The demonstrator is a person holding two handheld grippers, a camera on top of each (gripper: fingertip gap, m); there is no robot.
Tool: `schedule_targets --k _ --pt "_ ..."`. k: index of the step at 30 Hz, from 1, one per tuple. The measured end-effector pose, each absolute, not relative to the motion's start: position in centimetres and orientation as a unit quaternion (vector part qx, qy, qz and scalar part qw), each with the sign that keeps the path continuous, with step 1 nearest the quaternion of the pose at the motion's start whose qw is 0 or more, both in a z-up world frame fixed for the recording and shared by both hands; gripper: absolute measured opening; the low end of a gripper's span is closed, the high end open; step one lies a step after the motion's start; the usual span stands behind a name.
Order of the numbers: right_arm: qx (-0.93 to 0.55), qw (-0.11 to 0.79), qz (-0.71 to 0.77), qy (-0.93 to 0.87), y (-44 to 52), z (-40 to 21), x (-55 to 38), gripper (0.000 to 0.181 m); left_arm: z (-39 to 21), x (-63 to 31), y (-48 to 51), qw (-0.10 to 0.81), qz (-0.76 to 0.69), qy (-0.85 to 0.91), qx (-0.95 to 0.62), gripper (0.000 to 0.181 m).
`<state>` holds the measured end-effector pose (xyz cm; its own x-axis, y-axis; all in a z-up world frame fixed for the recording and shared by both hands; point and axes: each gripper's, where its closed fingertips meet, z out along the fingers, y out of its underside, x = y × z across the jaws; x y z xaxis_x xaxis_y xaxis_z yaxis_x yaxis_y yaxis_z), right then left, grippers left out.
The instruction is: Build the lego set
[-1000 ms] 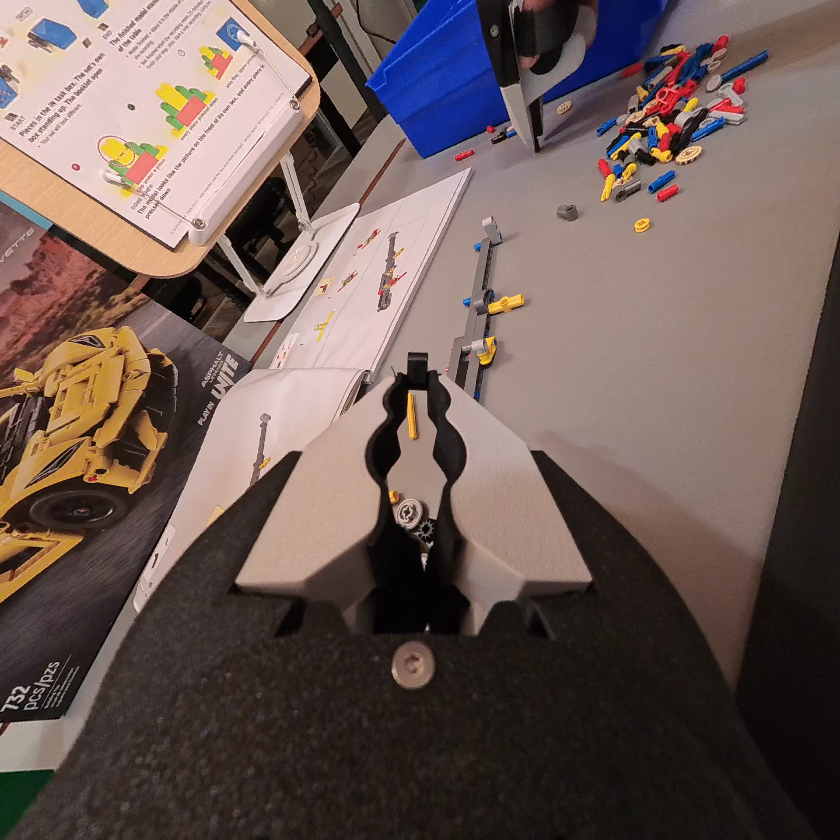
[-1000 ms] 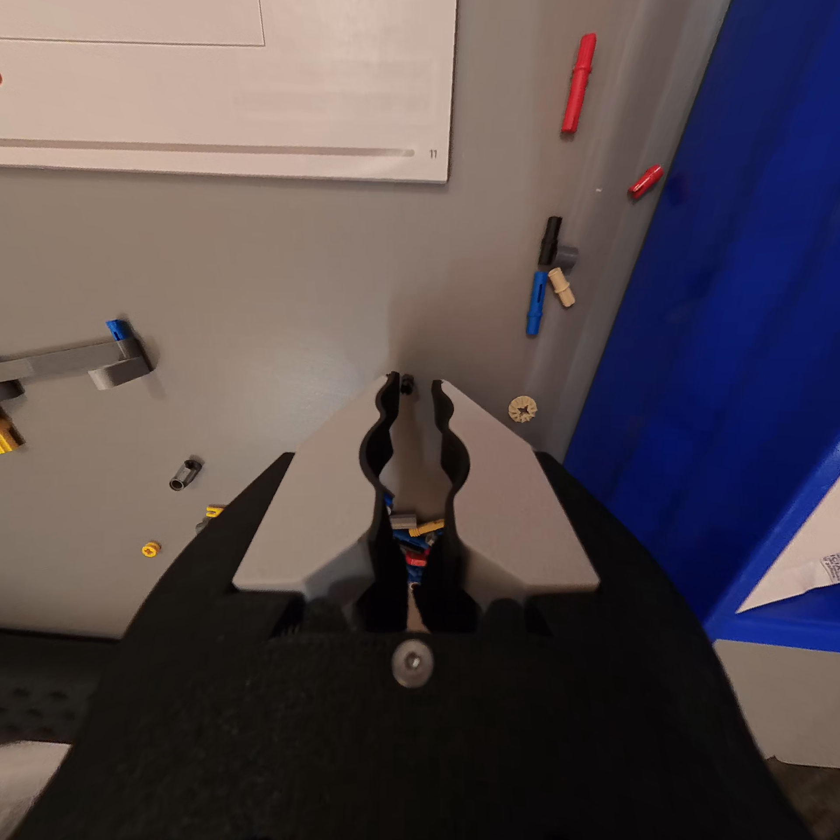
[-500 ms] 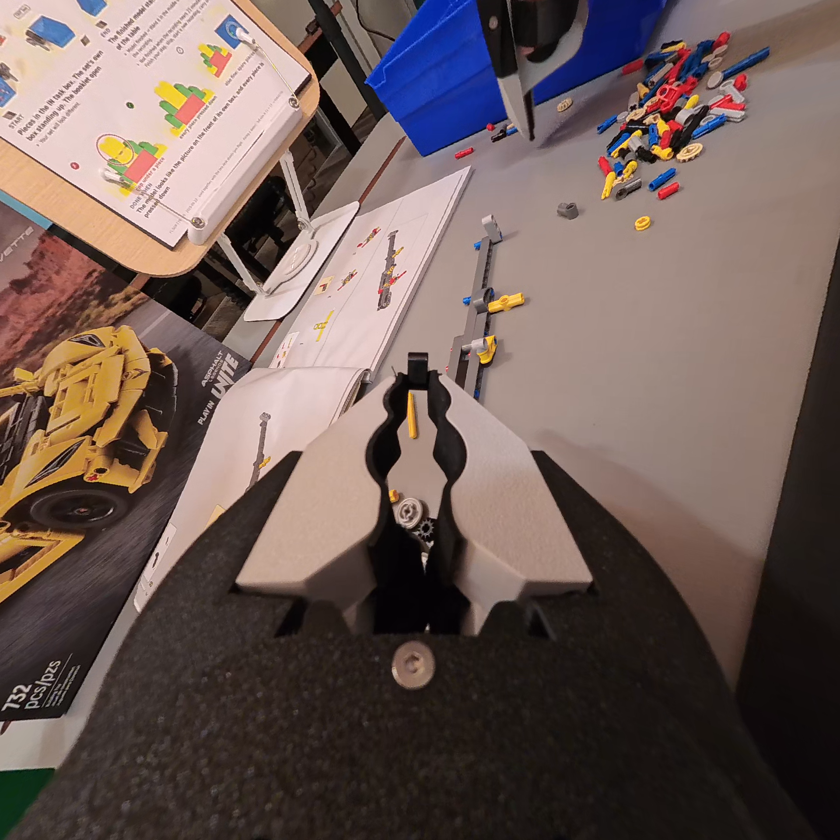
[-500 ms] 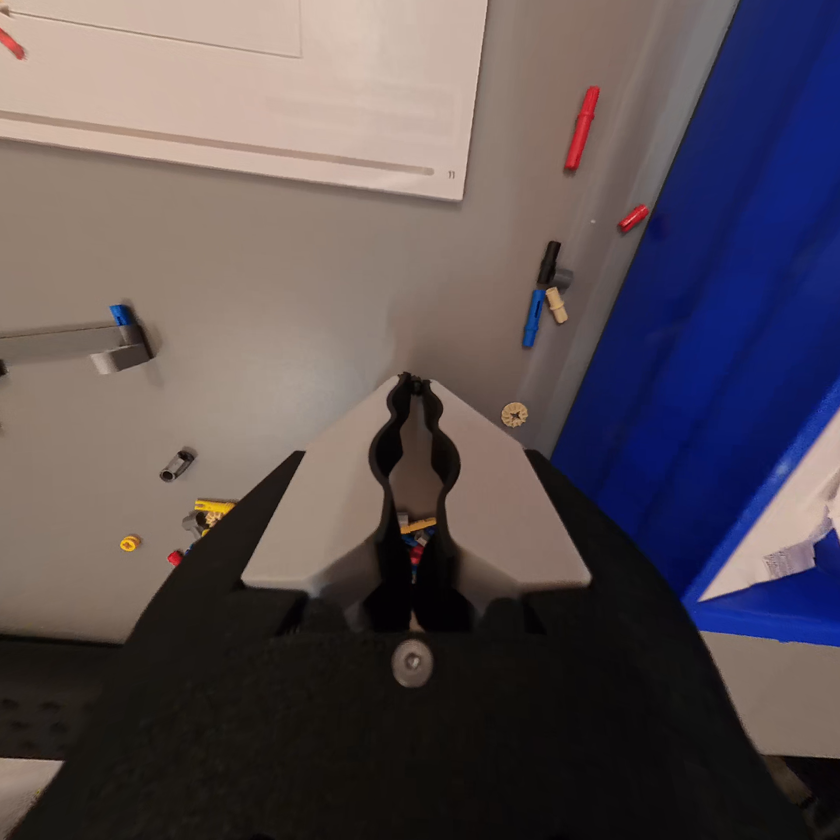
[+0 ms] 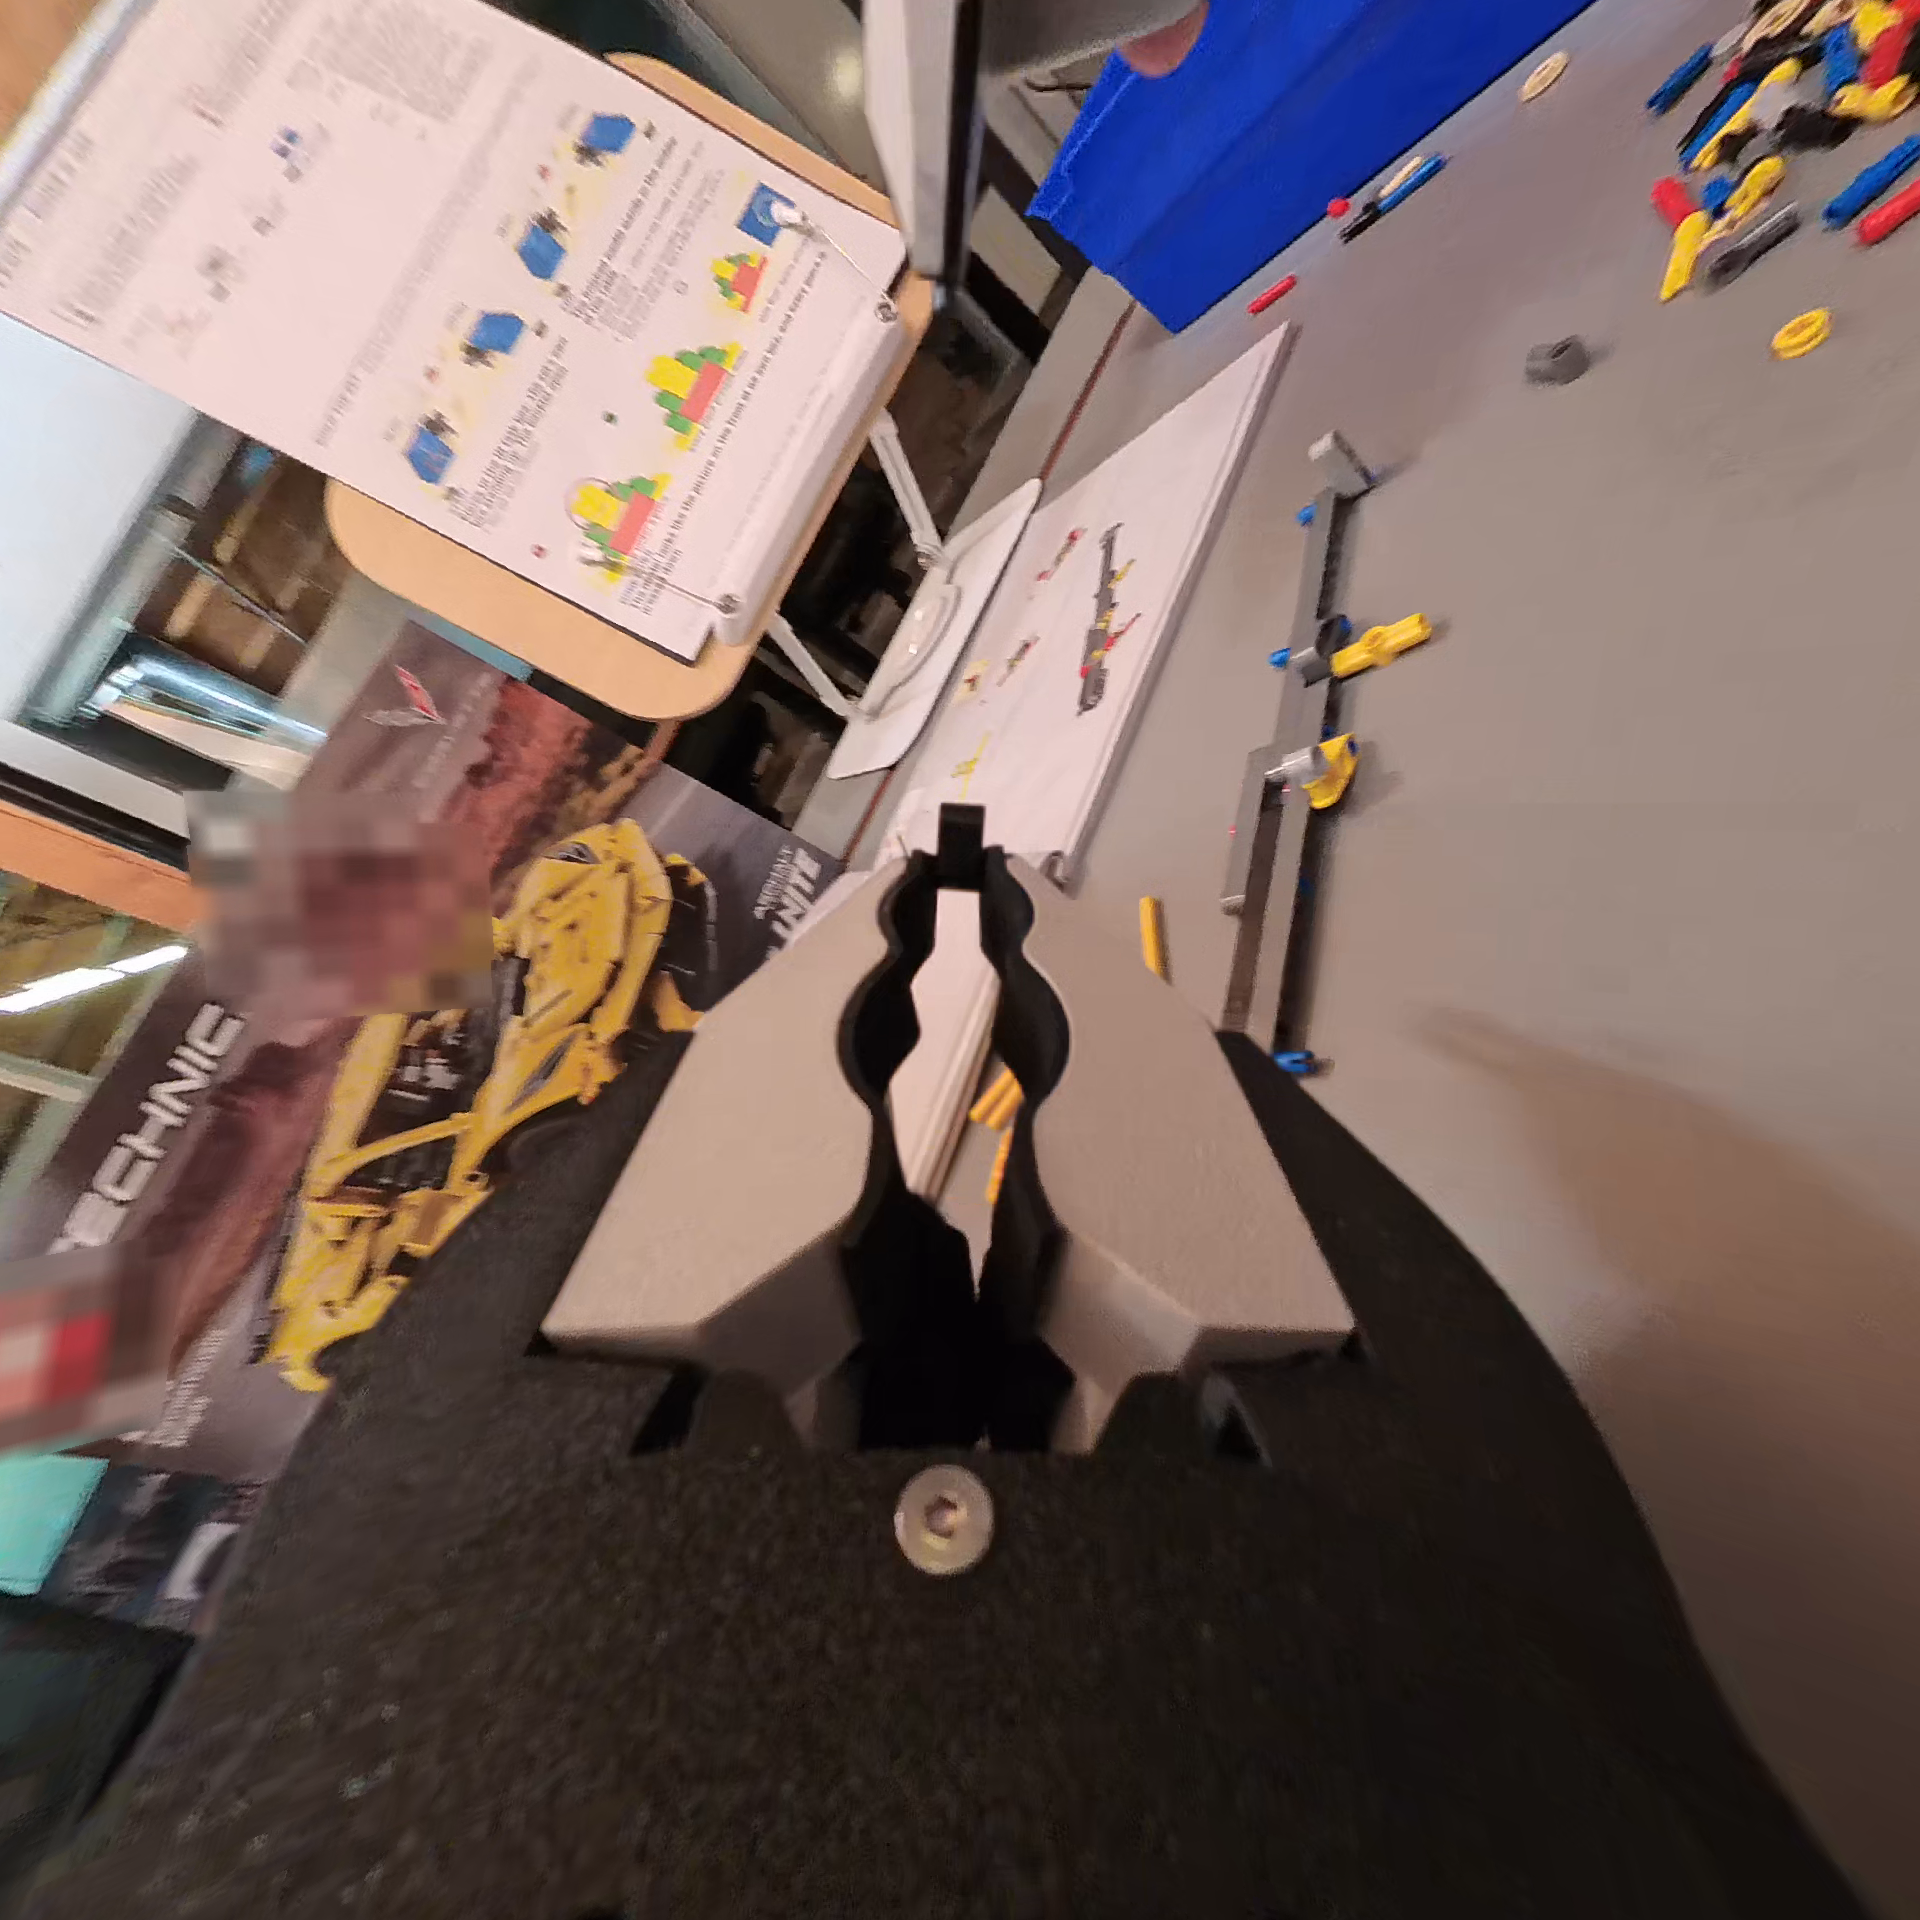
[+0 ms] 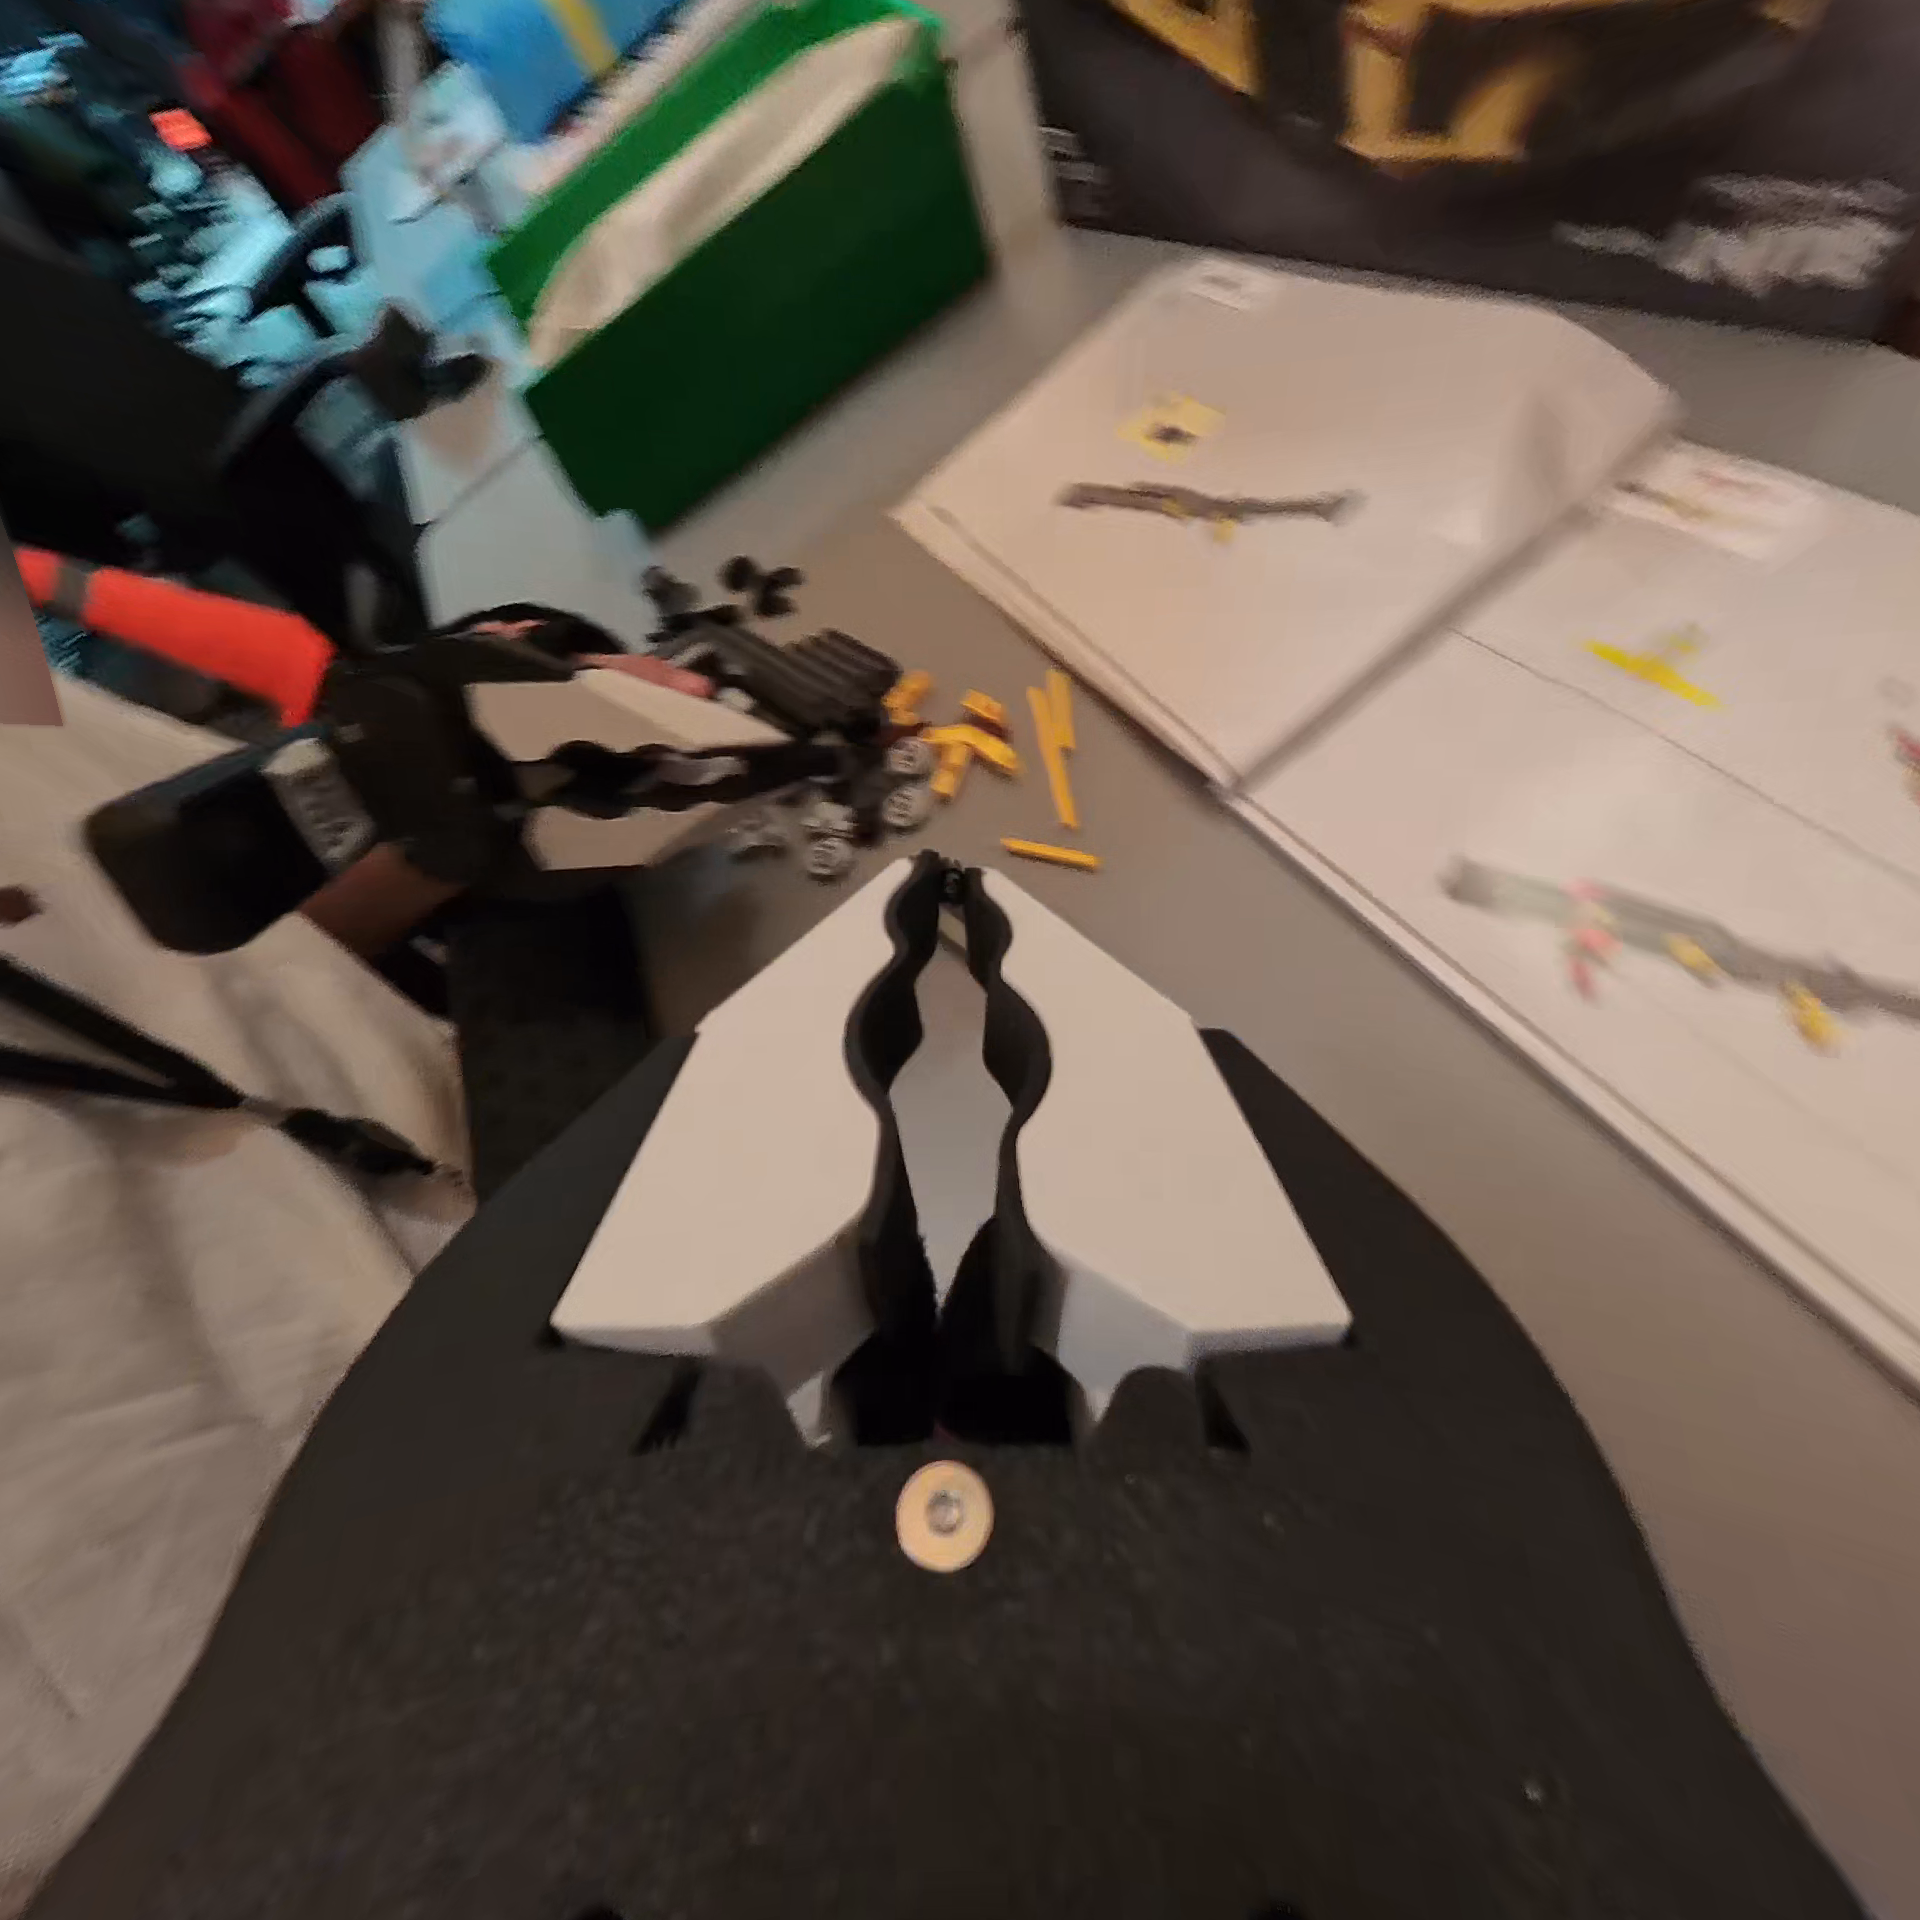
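Note:
My left gripper [image 5: 961,862] is shut on a small black piece [image 5: 958,831] that sticks out past its tips, held above the table. To its right lie a yellow axle [image 5: 1152,935] and the long grey beam assembly [image 5: 1286,748] with yellow and blue connectors. My right gripper [image 6: 948,878] is shut on a tiny black pin [image 6: 950,881]. It points at a pile of black and yellow pieces [image 6: 940,732], where the left gripper [image 6: 810,753] also shows, blurred. The right gripper's fingers [image 5: 935,156] hang at the top of the left wrist view.
The open instruction booklet [image 6: 1455,665] lies on the grey table [image 5: 1610,831]. A pile of loose coloured pieces [image 5: 1766,114] and a blue bin [image 5: 1247,135] are far right. The set's box [image 5: 436,1039], a green bin [image 6: 748,270] and an instruction sheet on a stand [image 5: 499,312] flank the left.
My right gripper closed on the tiny black pin, then swung from the blue bin to face the booklet and left gripper. My left gripper turned left, still gripping the black piece.

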<state>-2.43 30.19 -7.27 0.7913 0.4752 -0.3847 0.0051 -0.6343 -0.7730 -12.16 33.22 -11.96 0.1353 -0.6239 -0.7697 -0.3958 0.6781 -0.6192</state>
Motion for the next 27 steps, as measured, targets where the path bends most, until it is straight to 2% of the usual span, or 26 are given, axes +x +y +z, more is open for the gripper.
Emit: schedule_targets --k 4,10,16,27 --pt "-0.813 0.416 0.288 -0.289 29.2 -6.3 -9.3 0.004 -11.8 -12.2 33.3 0.666 -0.025 0.658 -0.35 0.006" --pt "-0.825 0.334 0.099 -0.444 29.6 -9.4 -12.5 0.004 -11.7 -11.9 32.4 0.688 0.075 0.671 -0.266 0.006" --pt "-0.835 0.253 0.08 -0.483 29.8 -10.9 -11.4 0.004 -11.7 -11.4 30.8 0.697 0.131 0.675 -0.202 0.006" --pt "-0.832 0.216 0.077 -0.505 29.2 -11.5 -11.8 0.004 -12.2 -11.3 30.6 0.69 0.135 0.683 -0.198 0.006"
